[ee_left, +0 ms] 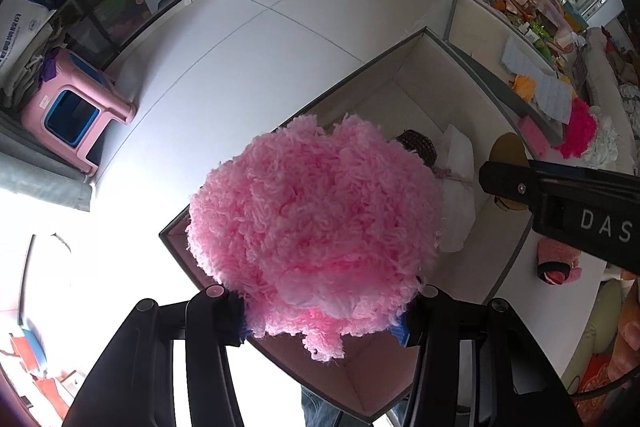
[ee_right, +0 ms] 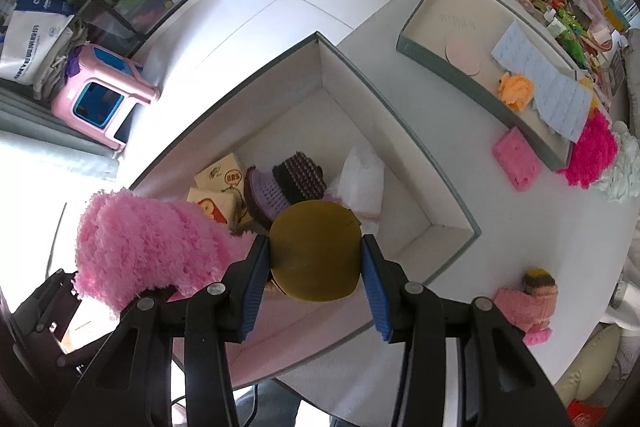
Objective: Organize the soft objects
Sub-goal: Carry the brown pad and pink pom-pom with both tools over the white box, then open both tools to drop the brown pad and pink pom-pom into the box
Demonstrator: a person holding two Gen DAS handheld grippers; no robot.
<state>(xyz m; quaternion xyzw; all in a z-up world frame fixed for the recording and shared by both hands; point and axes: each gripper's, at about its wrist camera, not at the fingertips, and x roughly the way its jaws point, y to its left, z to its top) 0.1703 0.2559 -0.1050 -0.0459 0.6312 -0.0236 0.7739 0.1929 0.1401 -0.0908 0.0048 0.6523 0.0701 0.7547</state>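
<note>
My left gripper (ee_left: 324, 315) is shut on a fluffy light-pink chenille cloth (ee_left: 316, 227), which hangs over the near left corner of the deep grey-rimmed box (ee_left: 424, 33); the same cloth (ee_right: 148, 247) shows at the left of the right wrist view. My right gripper (ee_right: 316, 267) is shut on a round olive-brown sponge pad (ee_right: 314, 251), held above the box (ee_right: 320, 39). In the left wrist view that gripper's finger (ee_left: 560, 195) reaches in from the right with the pad (ee_left: 508, 147) behind it. Tissue packs (ee_right: 218, 187), a purple brush (ee_right: 268, 195), a dark knitted piece (ee_right: 300, 177) and a white bag (ee_right: 362, 179) lie inside.
A shallow grey tray (ee_right: 448, 63) at the back right holds a pink disc (ee_right: 462, 55), an orange puff (ee_right: 516, 89) and a blue cloth (ee_right: 548, 83). A pink sponge (ee_right: 516, 159), a magenta fluffy cloth (ee_right: 590, 151) and a pink knitted item (ee_right: 528, 301) lie on the white table (ee_right: 520, 227). A pink stool (ee_right: 102, 95) stands on the floor.
</note>
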